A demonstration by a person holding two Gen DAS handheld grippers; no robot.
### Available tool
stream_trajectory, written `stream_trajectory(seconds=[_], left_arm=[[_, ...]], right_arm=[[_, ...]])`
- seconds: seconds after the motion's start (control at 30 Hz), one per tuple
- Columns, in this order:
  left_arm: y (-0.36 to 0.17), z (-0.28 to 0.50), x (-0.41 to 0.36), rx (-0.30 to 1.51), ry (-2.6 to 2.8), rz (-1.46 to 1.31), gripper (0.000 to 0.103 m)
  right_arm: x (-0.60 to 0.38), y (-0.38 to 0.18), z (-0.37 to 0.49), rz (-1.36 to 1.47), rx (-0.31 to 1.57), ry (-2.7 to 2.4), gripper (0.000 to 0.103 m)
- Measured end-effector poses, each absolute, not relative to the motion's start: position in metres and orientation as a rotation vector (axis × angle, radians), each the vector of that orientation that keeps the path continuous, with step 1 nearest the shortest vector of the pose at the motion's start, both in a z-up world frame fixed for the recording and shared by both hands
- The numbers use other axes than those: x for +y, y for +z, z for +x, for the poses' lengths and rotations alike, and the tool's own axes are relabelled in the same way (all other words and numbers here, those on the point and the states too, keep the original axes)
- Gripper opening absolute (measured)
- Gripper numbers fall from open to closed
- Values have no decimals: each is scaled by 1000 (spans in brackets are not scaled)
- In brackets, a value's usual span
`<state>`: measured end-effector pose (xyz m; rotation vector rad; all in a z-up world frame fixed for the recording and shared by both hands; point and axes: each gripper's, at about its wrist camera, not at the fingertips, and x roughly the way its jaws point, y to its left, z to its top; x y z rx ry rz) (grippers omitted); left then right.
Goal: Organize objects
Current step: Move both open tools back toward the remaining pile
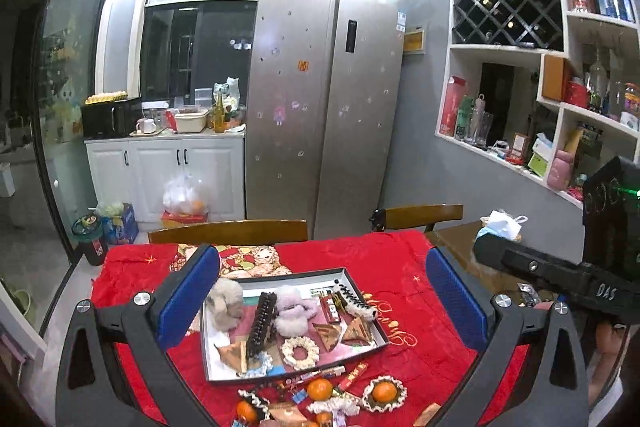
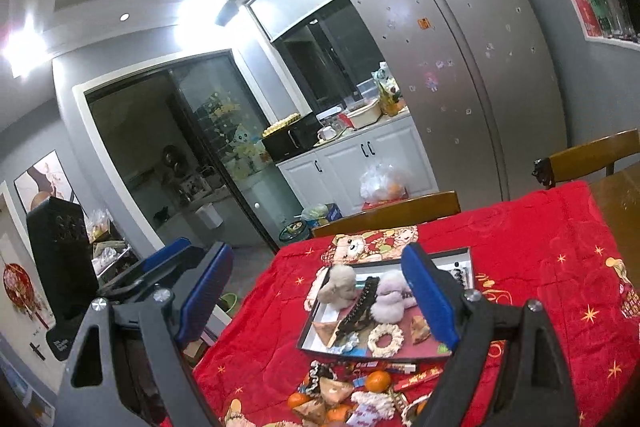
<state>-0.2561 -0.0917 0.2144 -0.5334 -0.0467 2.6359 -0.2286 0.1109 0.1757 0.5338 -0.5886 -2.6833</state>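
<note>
gaping wide, both jaws hold nothing above tray point(image 1: 362, 285).

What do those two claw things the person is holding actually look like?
Both are alike. The left gripper has two black angular arms with triangular cut-outs, silver screws at the joints and ribbed blue pads on its fingers. The right gripper matches it; seen from the left camera, its black body bears the white letters "DAS".

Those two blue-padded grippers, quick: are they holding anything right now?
Left gripper: jaws wide open, holding nothing, above the tray.
Right gripper: jaws wide open, holding nothing.
</note>
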Motion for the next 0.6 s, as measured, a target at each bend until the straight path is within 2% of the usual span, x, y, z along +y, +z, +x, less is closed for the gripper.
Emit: stream_trajectory(seconds=[0.23,0.6], left_arm=[[201,-224,-114,-45,2653,-519,103],[128,-208,-131,63,2658,-669,103]], right_arm=[[83,166,-186,488,-488,-2808,87],[53,116,-157,536,-502,-2919,87]])
